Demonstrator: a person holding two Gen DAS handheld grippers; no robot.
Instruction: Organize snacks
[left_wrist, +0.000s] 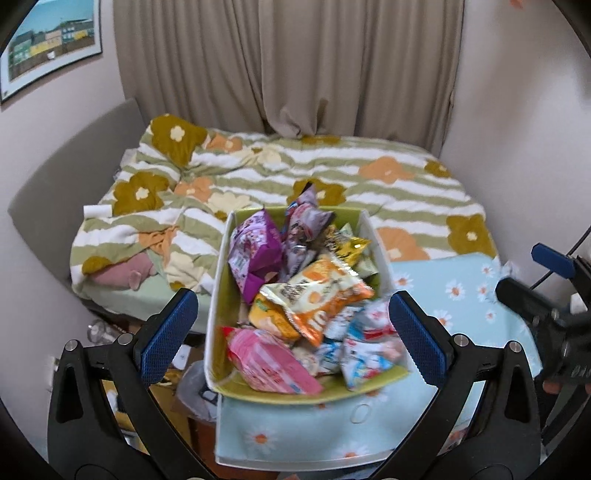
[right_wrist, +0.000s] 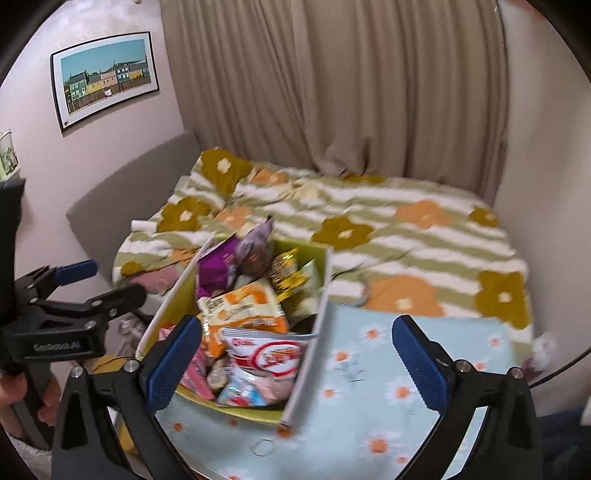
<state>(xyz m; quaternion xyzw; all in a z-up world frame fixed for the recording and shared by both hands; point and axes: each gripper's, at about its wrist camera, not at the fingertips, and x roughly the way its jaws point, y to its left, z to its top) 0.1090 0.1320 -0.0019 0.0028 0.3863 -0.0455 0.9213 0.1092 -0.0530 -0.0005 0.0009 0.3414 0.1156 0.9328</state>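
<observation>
The snack packets (left_wrist: 310, 291) lie heaped in the green bin (left_wrist: 218, 295), on the daisy-print box (left_wrist: 443, 288) at the bed's (left_wrist: 406, 184) near edge. My left fingers (left_wrist: 293, 334) and right fingers (right_wrist: 295, 365) are both spread wide, empty. The packing seems done; next comes backing away, I judge.
</observation>
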